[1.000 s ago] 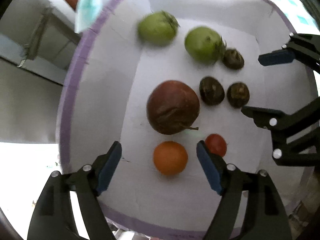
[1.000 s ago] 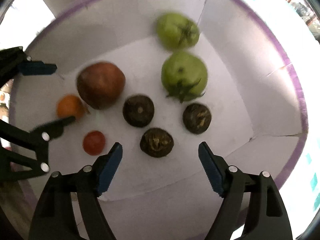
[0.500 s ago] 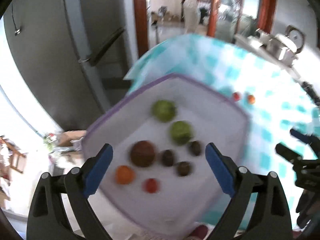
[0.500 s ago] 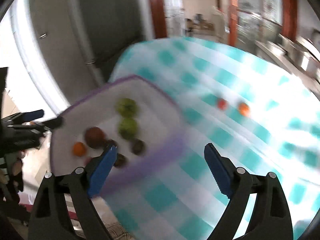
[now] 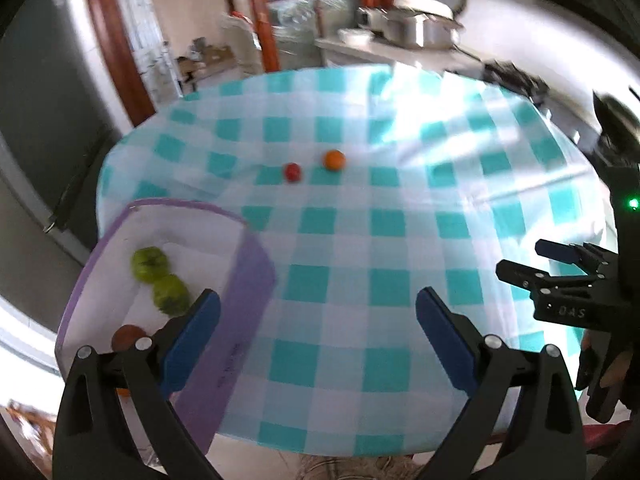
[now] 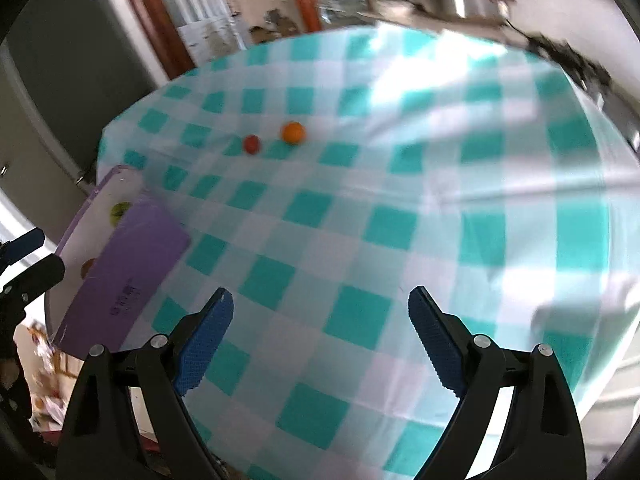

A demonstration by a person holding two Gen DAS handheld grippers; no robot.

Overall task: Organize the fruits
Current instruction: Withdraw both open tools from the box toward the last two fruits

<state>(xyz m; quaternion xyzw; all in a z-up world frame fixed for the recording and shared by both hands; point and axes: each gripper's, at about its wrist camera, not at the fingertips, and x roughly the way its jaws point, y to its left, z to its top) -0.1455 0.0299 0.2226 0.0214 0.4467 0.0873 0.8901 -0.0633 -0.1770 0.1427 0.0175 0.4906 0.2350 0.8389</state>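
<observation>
Fruits are lying in two places while I am holding both tools up above the counter [image 5: 400, 216] with nothing in them. My left hand-held gripper [image 5: 318, 334] is hanging released, its blue pads [image 5: 192, 340] spread wide, and my right hand-held gripper [image 6: 320, 338] is hanging released too, pads [image 6: 434, 344] equally far apart over the teal-and-white checked cloth [image 6: 360, 240] that is covering the counter.

Just beyond my left tool's left finger, a white box with a purple rim [image 5: 244, 292] is sitting at the counter's near left edge. Inside it, two green fruits [image 5: 150, 264] are lying touching one behind the other, and a brown fruit [image 5: 128, 336] is showing close to my finger. An orange shape is peeking out below that finger, too hidden for me to name. From the right wrist view the same box is standing at the far left, its purple side wall facing me and only a sliver of green fruit showing inside.

Well apart from the box, toward the far side of the cloth, a small red fruit [image 5: 292, 172] and a small orange fruit [image 5: 334, 160] are resting just beside each other, the orange one to the right. Both are showing again in the right wrist view, red [image 6: 252, 144] and orange [image 6: 293, 132]. Past the counter, blurred metal pots [image 5: 416, 28] are standing on a shelf.
</observation>
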